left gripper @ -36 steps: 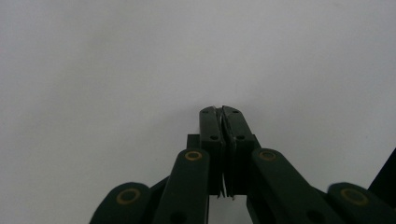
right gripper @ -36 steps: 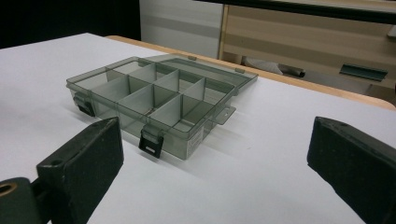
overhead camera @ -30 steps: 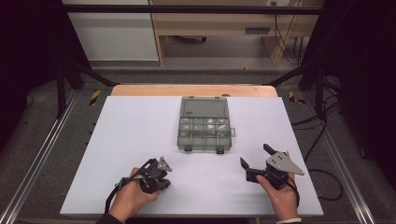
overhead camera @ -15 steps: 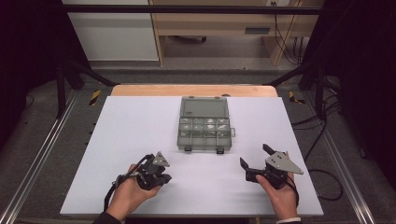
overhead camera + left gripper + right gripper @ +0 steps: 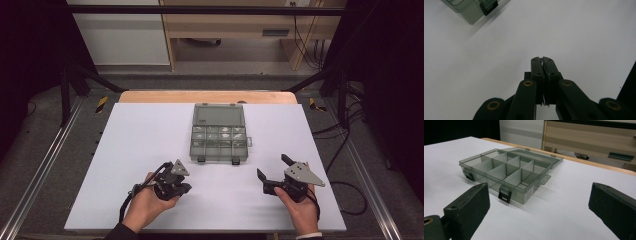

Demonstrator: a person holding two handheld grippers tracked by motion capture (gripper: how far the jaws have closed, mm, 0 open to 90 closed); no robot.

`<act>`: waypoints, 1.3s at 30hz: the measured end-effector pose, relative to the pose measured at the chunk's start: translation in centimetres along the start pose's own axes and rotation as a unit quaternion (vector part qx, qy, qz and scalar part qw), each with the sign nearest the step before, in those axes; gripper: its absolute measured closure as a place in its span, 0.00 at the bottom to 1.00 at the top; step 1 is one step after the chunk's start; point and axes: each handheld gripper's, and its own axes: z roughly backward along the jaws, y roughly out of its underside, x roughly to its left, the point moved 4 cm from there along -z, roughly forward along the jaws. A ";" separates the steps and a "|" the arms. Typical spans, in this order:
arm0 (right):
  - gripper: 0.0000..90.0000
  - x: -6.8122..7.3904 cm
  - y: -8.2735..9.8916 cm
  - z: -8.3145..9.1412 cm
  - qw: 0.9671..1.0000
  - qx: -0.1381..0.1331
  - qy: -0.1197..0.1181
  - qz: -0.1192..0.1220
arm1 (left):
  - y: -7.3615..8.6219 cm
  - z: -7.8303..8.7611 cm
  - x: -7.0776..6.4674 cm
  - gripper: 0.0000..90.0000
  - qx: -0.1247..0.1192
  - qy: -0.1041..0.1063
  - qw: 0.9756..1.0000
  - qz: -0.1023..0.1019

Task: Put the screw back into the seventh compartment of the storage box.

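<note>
One compartment box (image 5: 218, 132) is counted, smoky clear plastic, lid shut, with two black latches (image 5: 504, 194) on its near side. It lies at the desk's (image 5: 135, 140) middle, nearer the far edge, long axis running from near edge to far edge, latches toward the near edge. Two grippers are counted. The left gripper (image 5: 176, 186), near the near edge, is seen with jaws pressed together, nothing between them. The right gripper (image 5: 272, 167) is held with jaws spread wide, empty, aimed at the box. Bare desk lies between grippers and box.
</note>
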 end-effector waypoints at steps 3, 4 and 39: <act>0.04 0.1 -0.1 0.1 1.000 0.000 0.000 -0.002 | -0.7 0.2 0.0 0.98 -0.007 -0.001 1.000 0.002; 0.04 0.1 -0.1 0.1 1.000 -0.001 -0.001 -0.001 | -1.0 0.3 -0.1 0.98 -0.008 0.000 1.000 -0.002; 0.04 0.4 -0.3 0.1 1.000 -0.002 0.004 0.007 | -8.4 -1.3 -0.3 0.98 -0.062 -0.026 0.998 0.007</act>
